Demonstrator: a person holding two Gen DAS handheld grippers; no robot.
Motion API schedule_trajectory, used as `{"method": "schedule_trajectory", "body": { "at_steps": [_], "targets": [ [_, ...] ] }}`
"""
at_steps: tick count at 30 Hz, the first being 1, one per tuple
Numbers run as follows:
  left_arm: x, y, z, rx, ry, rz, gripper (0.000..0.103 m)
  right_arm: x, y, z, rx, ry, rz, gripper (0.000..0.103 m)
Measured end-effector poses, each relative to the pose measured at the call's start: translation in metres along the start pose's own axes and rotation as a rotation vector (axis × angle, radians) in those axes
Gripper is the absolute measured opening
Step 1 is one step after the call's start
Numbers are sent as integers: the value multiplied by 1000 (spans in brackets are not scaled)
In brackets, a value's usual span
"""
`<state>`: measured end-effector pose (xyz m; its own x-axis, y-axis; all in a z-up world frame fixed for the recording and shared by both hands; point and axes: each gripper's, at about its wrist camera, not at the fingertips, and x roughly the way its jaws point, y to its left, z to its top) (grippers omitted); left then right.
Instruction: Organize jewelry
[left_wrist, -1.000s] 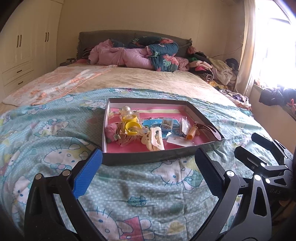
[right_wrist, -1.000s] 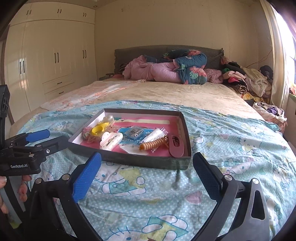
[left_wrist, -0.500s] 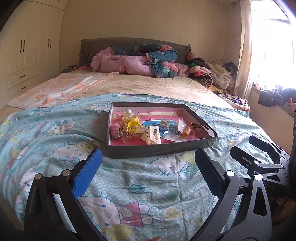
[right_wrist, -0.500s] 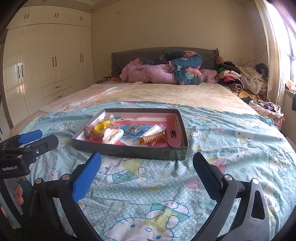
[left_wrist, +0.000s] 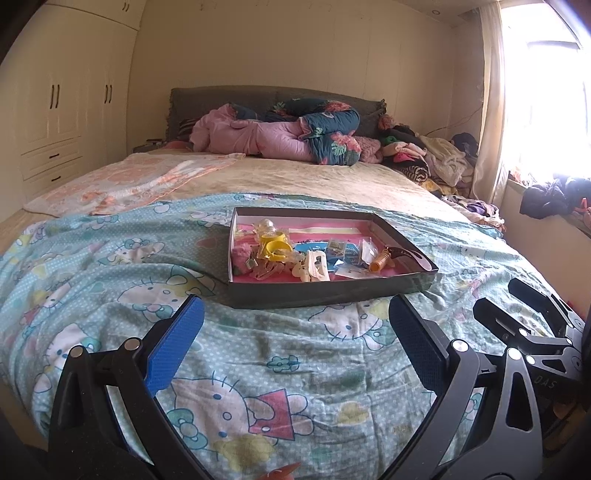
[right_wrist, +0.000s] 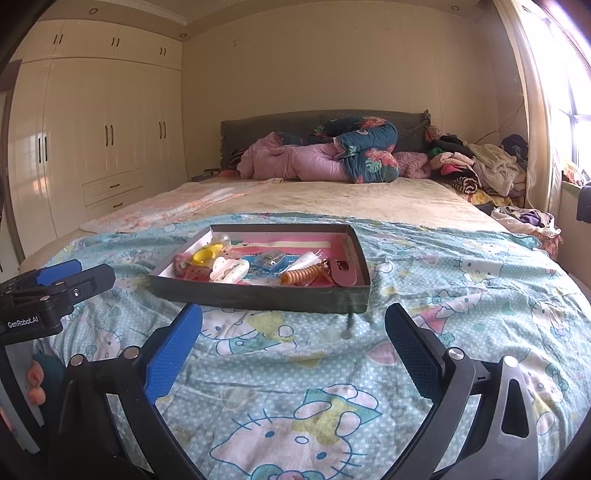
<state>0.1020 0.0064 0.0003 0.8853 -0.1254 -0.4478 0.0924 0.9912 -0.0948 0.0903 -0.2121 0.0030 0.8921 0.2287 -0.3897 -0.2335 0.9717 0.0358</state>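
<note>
A shallow dark box (left_wrist: 325, 293) with a pink floor lies on the blue cartoon-print bedspread; it also shows in the right wrist view (right_wrist: 258, 297). Inside lie a yellow ring-shaped piece (left_wrist: 275, 249), a white hair clip (left_wrist: 314, 267), an orange spiral tie (left_wrist: 380, 262), a dark red clip (left_wrist: 410, 254), clear packets and small trinkets. My left gripper (left_wrist: 295, 332) is open and empty, short of the box's near wall. My right gripper (right_wrist: 293, 338) is open and empty, also short of the box. The right gripper shows in the left wrist view (left_wrist: 524, 317), and the left gripper in the right wrist view (right_wrist: 70, 275).
Bedspread (left_wrist: 258, 369) covers the near half of the bed. Rolled pink and floral quilts (left_wrist: 288, 136) lie by the headboard. A clothes pile (left_wrist: 436, 158) is at the far right by the window. Wardrobes (right_wrist: 92, 140) line the left wall.
Both grippers have pulled back and away from the box, which now looks smaller and farther off. Both stayed open and empty.
</note>
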Motion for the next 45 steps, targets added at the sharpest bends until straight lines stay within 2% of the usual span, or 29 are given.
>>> {"method": "schedule_trajectory", "body": {
  "at_steps": [11, 21, 25, 45],
  "targets": [
    [-11, -10, -11, 26, -32, 0, 92, -16, 1, -9, -11, -78, -25, 97],
    [-19, -13, -21, 43, -80, 22, 92, -32, 3, -14, -26, -192, -68, 97],
    [-22, -13, -22, 43, -108, 26, 92, -31, 4, -15, -24, -193, -70, 97],
    [-20, -11, -22, 34, -109, 23, 92, -33, 17, -15, -45, -174, -57, 97]
  ]
}}
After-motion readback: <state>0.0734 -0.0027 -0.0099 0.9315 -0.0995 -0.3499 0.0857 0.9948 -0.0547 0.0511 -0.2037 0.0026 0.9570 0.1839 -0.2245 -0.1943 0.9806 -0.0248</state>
